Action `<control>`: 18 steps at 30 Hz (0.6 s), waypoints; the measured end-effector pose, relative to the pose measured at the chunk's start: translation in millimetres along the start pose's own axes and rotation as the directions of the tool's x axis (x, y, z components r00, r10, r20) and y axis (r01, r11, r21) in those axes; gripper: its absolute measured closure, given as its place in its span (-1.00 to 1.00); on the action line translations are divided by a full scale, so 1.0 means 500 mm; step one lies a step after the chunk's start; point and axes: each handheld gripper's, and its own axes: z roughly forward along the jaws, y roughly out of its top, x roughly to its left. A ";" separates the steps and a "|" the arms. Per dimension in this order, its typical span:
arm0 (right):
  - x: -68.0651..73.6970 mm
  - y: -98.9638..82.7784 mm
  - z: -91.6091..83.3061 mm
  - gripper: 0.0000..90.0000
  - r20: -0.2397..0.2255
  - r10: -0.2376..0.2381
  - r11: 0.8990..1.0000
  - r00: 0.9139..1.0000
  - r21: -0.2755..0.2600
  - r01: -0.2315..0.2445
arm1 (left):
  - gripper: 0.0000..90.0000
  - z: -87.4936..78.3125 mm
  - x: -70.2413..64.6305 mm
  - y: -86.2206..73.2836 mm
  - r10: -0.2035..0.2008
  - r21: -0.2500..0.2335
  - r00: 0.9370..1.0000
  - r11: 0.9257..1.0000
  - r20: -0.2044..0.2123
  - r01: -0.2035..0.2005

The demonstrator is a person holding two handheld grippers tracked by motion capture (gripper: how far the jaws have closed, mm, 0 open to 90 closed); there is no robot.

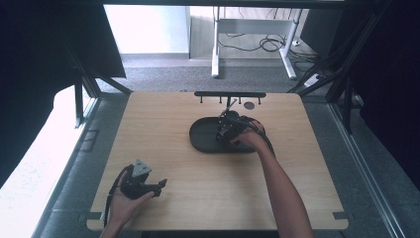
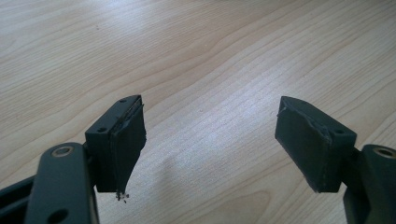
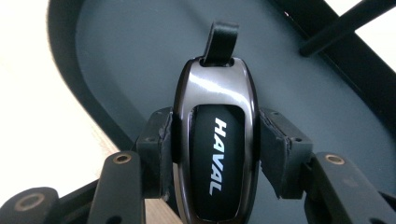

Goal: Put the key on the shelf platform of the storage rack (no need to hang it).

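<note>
Both grippers black: left gripper (image 1: 141, 182) carries grey three-cornered plate, trailing cable; jaws' pads frayed (brass-ringed pivots).

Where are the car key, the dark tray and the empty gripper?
car key (image 3: 215, 154): right gripper view, lettered face.
dark tray (image 1: 200, 135): high view, bare floor.
left gripper (image 2: 210, 140): left gripper view, midway between its tips.

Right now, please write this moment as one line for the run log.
right gripper: shut on key fob | position: above dark oval tray | left gripper: open, holding nothing, over wooden table
</note>
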 end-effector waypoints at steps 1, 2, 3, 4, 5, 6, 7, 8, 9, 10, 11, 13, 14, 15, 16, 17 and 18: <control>-0.002 -0.002 0.003 0.08 0.002 0.004 1.000 1.000 -0.001 -0.004 | -0.45 0.000 0.000 0.000 0.001 0.000 1.000 1.000 0.000 -0.001; -0.004 -0.003 0.005 0.08 0.002 0.010 1.000 1.000 0.000 -0.010 | -0.45 0.000 0.000 0.000 0.001 0.002 1.000 1.000 0.000 -0.001; -0.006 -0.005 0.007 0.08 0.001 0.013 1.000 1.000 -0.004 -0.013 | -0.45 0.001 0.000 0.000 0.001 0.003 1.000 1.000 0.000 -0.001; -0.007 -0.006 0.008 0.08 0.000 0.019 1.000 1.000 0.002 -0.019 | -0.45 0.001 0.001 0.000 0.001 0.004 1.000 1.000 0.000 -0.001; -0.008 -0.008 0.010 0.08 0.004 0.019 1.000 1.000 0.004 -0.019 | -0.45 0.002 0.000 0.000 -0.001 0.003 1.000 1.000 0.000 0.001; -0.010 -0.009 0.012 0.08 0.008 0.013 1.000 1.000 0.005 -0.013 | -0.45 0.002 0.000 0.000 -0.001 0.003 1.000 1.000 0.000 0.001; -0.010 -0.010 0.014 0.08 0.012 0.013 1.000 1.000 0.012 -0.013 | -0.45 0.002 0.000 0.000 0.000 0.004 1.000 1.000 0.000 0.000; -0.012 -0.012 0.017 0.08 0.019 0.004 1.000 1.000 0.015 -0.004 | -0.45 0.002 0.000 0.000 0.000 0.003 1.000 1.000 0.000 0.000; -0.013 -0.014 0.019 0.08 0.020 0.008 1.000 1.000 0.013 -0.009 | -0.45 0.001 0.000 0.000 0.001 0.003 1.000 1.000 -0.001 -0.001; -0.014 -0.016 0.021 0.08 0.017 0.013 1.000 1.000 0.015 -0.013 | -0.45 0.001 0.000 0.000 0.001 0.002 1.000 1.000 -0.001 -0.001; -0.015 -0.018 0.023 0.08 0.014 0.019 1.000 1.000 0.018 -0.019 | -0.45 0.001 0.000 0.000 0.001 0.002 1.000 1.000 -0.001 -0.001; -0.018 -0.023 0.029 0.08 0.019 0.019 0.999 1.000 0.027 -0.019 | -0.45 0.001 0.000 -0.001 0.000 0.003 1.000 1.000 0.000 0.000; -0.020 -0.026 0.032 0.08 0.022 0.016 0.999 1.000 0.030 -0.016 | -0.45 0.002 0.000 -0.001 0.000 0.003 1.000 1.000 0.000 0.000; -0.022 -0.028 0.036 0.08 0.024 0.016 0.999 1.000 0.034 -0.017 | -0.45 0.002 0.000 -0.001 0.000 0.003 1.000 1.000 -0.001 0.000; -0.023 -0.031 0.039 0.08 0.024 0.014 0.999 1.000 0.033 -0.015 | -0.45 0.002 0.001 -0.001 0.000 0.004 1.000 1.000 0.000 0.000; -0.024 -0.034 0.041 0.08 0.024 0.022 0.999 0.999 0.036 -0.023 | -0.45 0.002 0.001 -0.001 0.000 0.004 1.000 1.000 0.000 0.000; -0.025 -0.036 0.042 0.08 0.024 0.026 0.999 0.999 0.037 -0.027 | -0.45 0.002 0.001 -0.001 0.000 0.004 1.000 1.000 -0.001 0.000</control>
